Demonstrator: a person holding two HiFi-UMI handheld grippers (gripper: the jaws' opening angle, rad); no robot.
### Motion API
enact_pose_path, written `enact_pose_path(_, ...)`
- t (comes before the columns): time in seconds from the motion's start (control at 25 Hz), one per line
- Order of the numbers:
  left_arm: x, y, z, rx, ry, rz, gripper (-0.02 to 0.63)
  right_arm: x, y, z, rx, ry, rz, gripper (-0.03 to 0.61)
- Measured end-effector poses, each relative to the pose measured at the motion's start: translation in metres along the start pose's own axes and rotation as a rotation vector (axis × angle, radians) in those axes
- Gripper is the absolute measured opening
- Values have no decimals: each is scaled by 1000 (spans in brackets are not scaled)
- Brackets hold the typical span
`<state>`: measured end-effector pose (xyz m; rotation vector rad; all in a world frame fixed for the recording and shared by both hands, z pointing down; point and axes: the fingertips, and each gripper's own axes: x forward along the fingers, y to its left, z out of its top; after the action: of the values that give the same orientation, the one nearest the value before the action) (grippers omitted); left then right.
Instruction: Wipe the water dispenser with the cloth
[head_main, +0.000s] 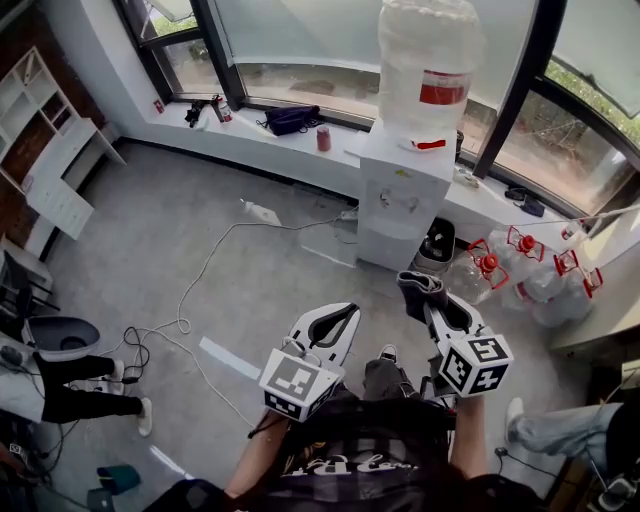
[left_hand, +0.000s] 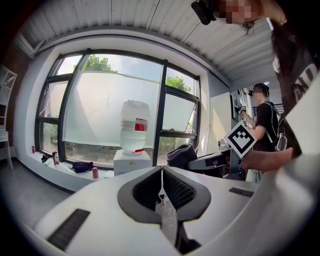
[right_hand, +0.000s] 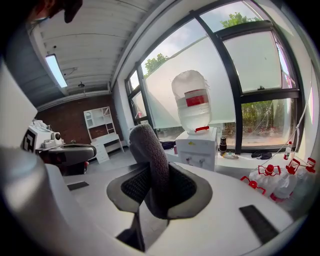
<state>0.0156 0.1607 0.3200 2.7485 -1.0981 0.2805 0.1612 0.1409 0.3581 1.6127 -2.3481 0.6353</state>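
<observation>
Jaws of right gripper (right_hand: 156, 186) clamped on dark grey fuzzy cloth (right_hand: 149, 147) — left gripper (left_hand: 161, 186) closed on nothing — white bottle-topped water dispenser (head_main: 404, 192) well ahead.

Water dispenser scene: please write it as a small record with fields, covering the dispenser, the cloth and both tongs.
water dispenser: white, by the window ledge, bottle on top
cloth: dark grey, clamped in right tongs, sticking up
left tongs: shut, nothing between
right tongs: shut on the cloth, away from the dispenser
floor: spare bottles beside the dispenser
</observation>
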Motion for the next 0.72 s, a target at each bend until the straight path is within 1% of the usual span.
enact_pose_path(0.36, -11, -14, -6, 22, 12, -46, 20, -15, 4, -8, -15, 0, -32, 104)
enact_pose_path(0.72, -12, -19, -10, 37, 16, -67, 20, -24, -1, -6, -29, -4, -59, 104)
